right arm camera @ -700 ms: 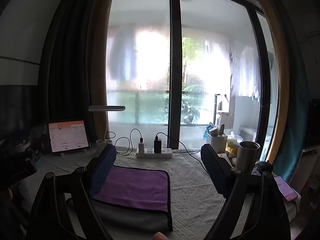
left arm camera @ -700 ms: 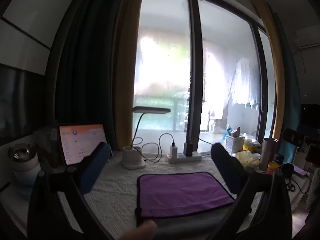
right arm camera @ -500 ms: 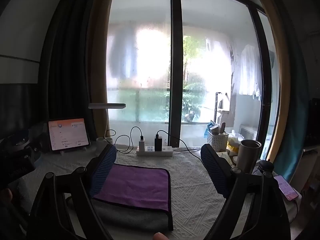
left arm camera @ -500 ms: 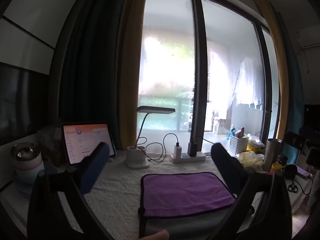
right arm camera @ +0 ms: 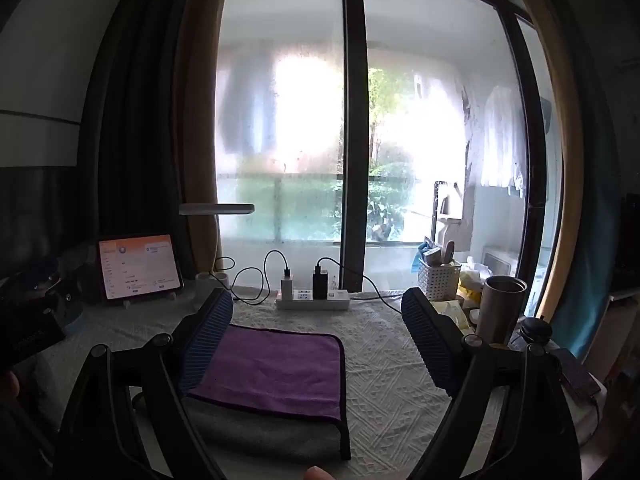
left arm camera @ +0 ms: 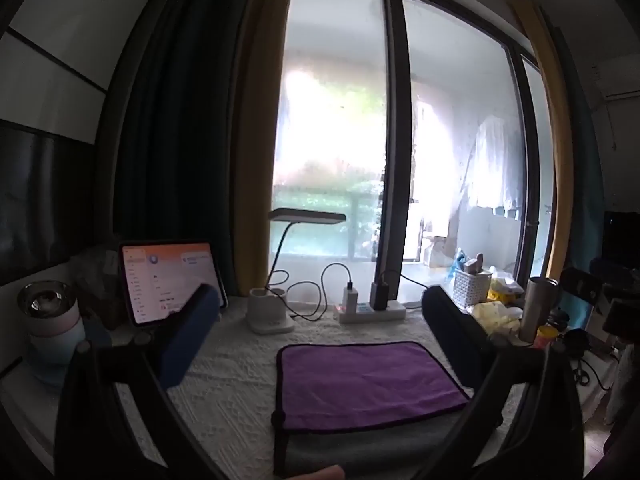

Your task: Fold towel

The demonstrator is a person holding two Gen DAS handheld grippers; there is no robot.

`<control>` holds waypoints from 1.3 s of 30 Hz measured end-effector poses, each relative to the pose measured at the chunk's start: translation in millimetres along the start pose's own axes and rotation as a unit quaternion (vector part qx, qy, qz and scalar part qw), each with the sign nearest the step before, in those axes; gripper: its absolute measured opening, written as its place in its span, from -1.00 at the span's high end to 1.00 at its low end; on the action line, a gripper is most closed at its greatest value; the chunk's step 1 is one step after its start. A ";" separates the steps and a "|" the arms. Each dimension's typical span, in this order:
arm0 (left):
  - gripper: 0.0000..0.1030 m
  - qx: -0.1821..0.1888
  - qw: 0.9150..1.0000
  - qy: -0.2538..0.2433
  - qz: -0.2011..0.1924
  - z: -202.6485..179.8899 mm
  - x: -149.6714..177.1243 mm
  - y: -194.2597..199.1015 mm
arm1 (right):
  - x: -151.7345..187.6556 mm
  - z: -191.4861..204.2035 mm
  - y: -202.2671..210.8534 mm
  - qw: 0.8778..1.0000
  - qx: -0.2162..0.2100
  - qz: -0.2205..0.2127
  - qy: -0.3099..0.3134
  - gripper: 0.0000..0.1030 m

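A purple towel [left arm camera: 368, 384] with a dark hem lies folded flat on the white textured tablecloth, its grey underside showing along the near edge. It also shows in the right wrist view [right arm camera: 276, 368]. My left gripper [left arm camera: 316, 308] is open and empty, held above and behind the towel's near edge. My right gripper [right arm camera: 318, 312] is open and empty, with its left finger [right arm camera: 206, 340] over the towel's left edge.
A lit tablet [left arm camera: 168, 280] and a mug [left arm camera: 52, 328] stand at the left. A desk lamp base [left arm camera: 268, 316] and a power strip [left arm camera: 372, 310] with cables sit at the back. A white basket [right arm camera: 438, 280], steel tumbler [right arm camera: 502, 308] and phone [right arm camera: 576, 372] crowd the right.
Both grippers have stayed open and empty. The left wrist view has drifted slightly, so the towel sits a little further right and higher in it; the towel itself has not moved.
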State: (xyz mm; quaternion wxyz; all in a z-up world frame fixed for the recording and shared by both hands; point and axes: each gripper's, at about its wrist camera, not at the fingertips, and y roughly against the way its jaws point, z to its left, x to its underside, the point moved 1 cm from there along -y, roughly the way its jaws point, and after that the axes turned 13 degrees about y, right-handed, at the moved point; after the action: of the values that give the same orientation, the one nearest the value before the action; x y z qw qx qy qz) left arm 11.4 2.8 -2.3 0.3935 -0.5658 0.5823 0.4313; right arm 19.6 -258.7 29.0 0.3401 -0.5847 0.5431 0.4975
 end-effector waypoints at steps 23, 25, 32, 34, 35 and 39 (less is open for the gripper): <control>-0.98 0.006 1.000 -0.006 0.006 -2.4 2.7 3.8 | -0.4 1.0 0.8 1.000 -0.002 0.002 -0.001 -0.72; -0.98 0.007 1.000 -0.006 0.006 -3.1 2.5 4.2 | -0.9 1.1 0.6 1.000 -0.002 0.002 -0.001 -0.72; -0.98 0.008 1.000 -0.007 0.007 -3.2 2.6 5.3 | -0.6 0.9 0.3 1.000 -0.003 0.002 -0.001 -0.72; -0.98 0.008 1.000 -0.006 0.009 -3.4 2.3 5.5 | -0.4 1.1 0.2 1.000 -0.003 0.003 -0.001 -0.72; -0.98 0.008 1.000 -0.006 0.008 -3.4 2.6 5.8 | -0.4 1.1 0.5 1.000 -0.003 0.003 0.000 -0.72; -0.98 0.008 1.000 -0.007 0.008 -3.7 2.7 6.6 | 0.5 1.6 0.3 1.000 -0.003 0.003 -0.001 -0.72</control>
State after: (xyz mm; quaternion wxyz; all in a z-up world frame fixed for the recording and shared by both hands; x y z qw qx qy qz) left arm 4.8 -1.6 -3.3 0.3990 -0.5545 0.5875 0.4339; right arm 18.9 -257.5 28.2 0.3374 -0.5836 0.5429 0.5008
